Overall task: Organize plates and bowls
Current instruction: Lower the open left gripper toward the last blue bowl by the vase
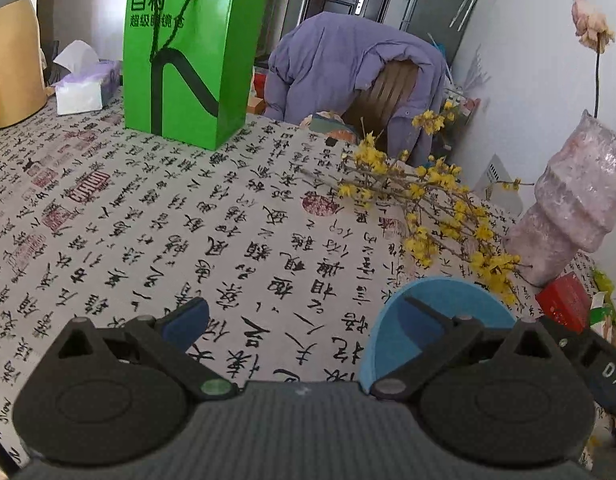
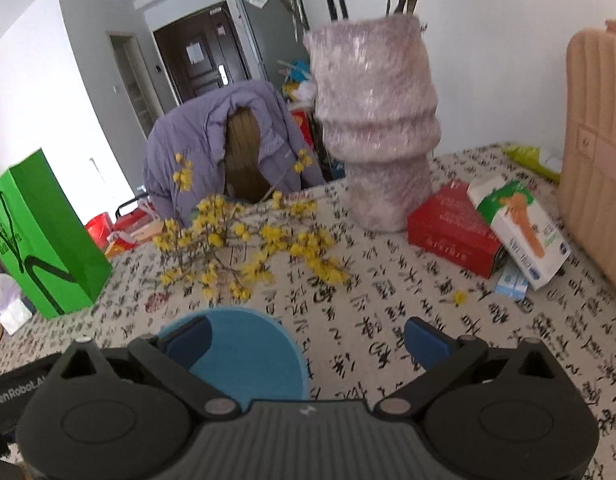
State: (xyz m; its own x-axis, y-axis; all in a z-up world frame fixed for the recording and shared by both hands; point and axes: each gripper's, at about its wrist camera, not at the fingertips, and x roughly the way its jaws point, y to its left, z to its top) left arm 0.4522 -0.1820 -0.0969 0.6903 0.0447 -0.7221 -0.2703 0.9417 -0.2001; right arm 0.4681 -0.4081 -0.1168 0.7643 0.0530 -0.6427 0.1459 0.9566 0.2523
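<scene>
A blue bowl sits on the calligraphy-print tablecloth between my two grippers. My left gripper is open, and its right fingertip reaches over the bowl's rim into the hollow. In the right wrist view the same blue bowl lies low and left. My right gripper is open too, its left fingertip over the bowl and its right fingertip above bare cloth. Neither gripper holds anything. No other plates or bowls are in view.
Yellow flower branches lie just beyond the bowl. A bubble-wrapped pink vase stands behind, with a red box and a white box beside it. A green paper bag, tissue box and thermos stand far left. A purple jacket hangs on a chair.
</scene>
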